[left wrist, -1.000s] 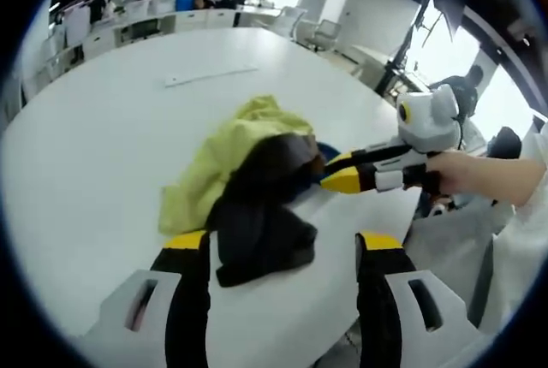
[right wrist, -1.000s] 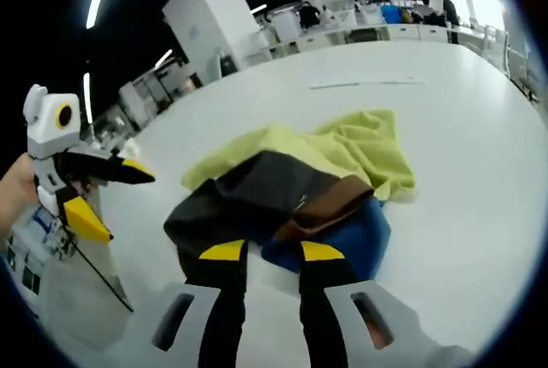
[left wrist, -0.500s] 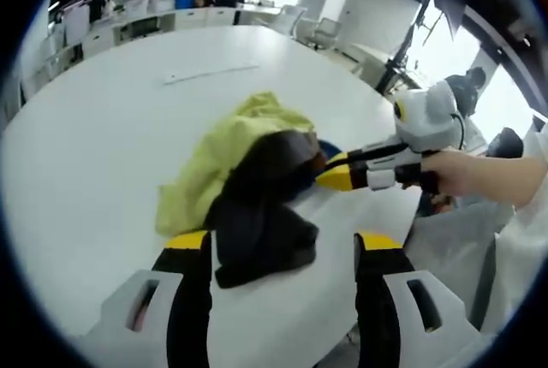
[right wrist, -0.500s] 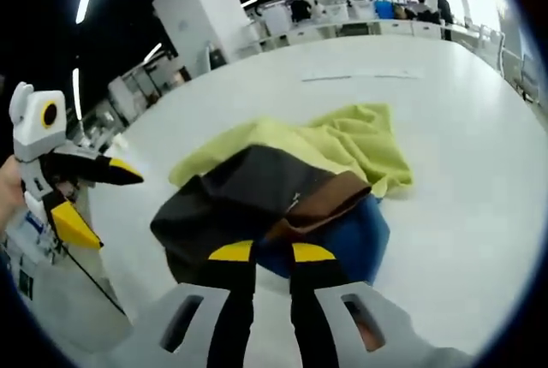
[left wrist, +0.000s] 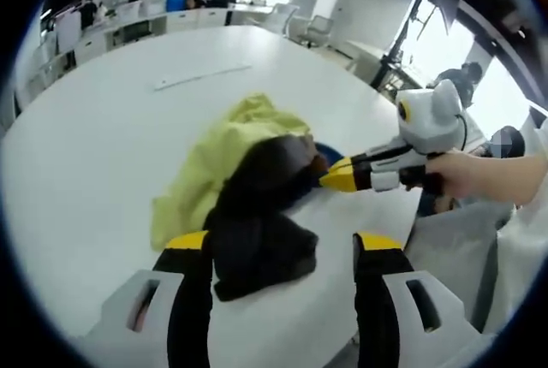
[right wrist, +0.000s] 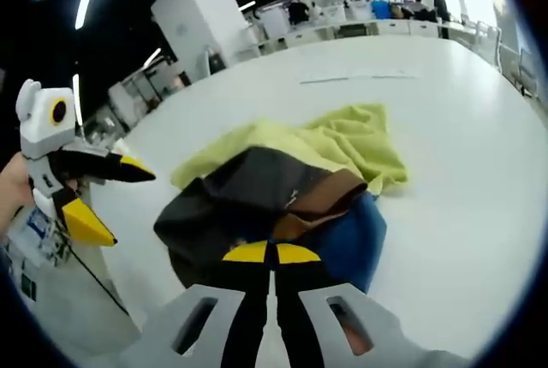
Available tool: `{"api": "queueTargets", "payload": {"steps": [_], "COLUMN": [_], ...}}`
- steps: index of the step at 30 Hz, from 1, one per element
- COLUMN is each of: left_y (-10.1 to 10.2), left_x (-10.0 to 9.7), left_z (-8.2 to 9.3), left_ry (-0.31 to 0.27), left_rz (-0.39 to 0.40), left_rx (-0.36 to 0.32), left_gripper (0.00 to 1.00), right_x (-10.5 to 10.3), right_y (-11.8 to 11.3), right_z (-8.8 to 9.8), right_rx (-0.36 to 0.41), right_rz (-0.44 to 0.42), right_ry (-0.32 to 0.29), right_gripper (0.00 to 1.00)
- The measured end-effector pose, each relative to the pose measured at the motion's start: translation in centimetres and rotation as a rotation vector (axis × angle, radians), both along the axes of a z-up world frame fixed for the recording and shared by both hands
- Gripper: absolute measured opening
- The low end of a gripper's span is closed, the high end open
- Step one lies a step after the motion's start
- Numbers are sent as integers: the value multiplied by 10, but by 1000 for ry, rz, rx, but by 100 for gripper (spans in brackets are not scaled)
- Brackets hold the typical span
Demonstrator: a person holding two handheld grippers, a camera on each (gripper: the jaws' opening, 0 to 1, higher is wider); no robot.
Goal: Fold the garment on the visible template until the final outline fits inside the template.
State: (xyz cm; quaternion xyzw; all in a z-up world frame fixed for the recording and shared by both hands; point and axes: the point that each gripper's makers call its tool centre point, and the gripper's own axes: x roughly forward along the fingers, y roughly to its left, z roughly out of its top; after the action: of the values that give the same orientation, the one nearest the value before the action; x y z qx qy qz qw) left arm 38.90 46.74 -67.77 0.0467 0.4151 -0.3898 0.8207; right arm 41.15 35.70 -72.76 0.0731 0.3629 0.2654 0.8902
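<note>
A crumpled pile lies on the white round table point(left wrist: 94, 128) point(right wrist: 467, 154). It holds a yellow-green cloth point(left wrist: 205, 167) point(right wrist: 351, 141) and, on top of it, a dark garment point(left wrist: 253, 222) point(right wrist: 231, 201) with brown point(right wrist: 330, 197) and blue point(right wrist: 351, 244) parts. My left gripper point(left wrist: 282, 244) is open, its jaws wide apart on either side of the dark garment's near end. It also appears at the left point(right wrist: 128, 208), open. My right gripper point(right wrist: 272, 252) has its jaws together on the dark garment's near edge. It reaches in from the right point(left wrist: 330, 181), its tips against the pile.
A thin white strip point(left wrist: 201, 77) point(right wrist: 360, 77) lies on the table beyond the pile. The table's edge runs close to both grippers. A hand point(left wrist: 479, 175) holds the right gripper. Desks, chairs and people stand in the background.
My right gripper's jaws have drawn together from a small gap to shut on the pile's near edge. My left gripper has stayed open and has barely moved.
</note>
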Motion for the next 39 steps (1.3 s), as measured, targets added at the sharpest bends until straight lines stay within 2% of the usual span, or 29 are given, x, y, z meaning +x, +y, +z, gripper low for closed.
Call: {"api": "queueTargets", "payload": {"steps": [9,25,31,35,39], "left_y": [-8,-23,-28,-30,-35], "left_x": [1,8,10,13,14], "left_z": [0,-4,-9,-12,-12], "left_ry": [0,-20,-41,-73,-70], "left_rz": [-26,-65,-98,-116,-117], "left_rx": [-2,-5,29,59,46], "left_gripper": [63,60,59,54,55], "right_x": [-4,-11,-12,-13,-14], "right_y": [-12,-27,-31,-35,-38], "right_z": [9,11,14,16,17], "right_rx": [-7,-12,-19,-26,-35], "right_rz": [2,-11,-13,-13,-14], "right_ry": [-20,-22,-32,-35,-40], "right_gripper": [2,1,1,1,1]}}
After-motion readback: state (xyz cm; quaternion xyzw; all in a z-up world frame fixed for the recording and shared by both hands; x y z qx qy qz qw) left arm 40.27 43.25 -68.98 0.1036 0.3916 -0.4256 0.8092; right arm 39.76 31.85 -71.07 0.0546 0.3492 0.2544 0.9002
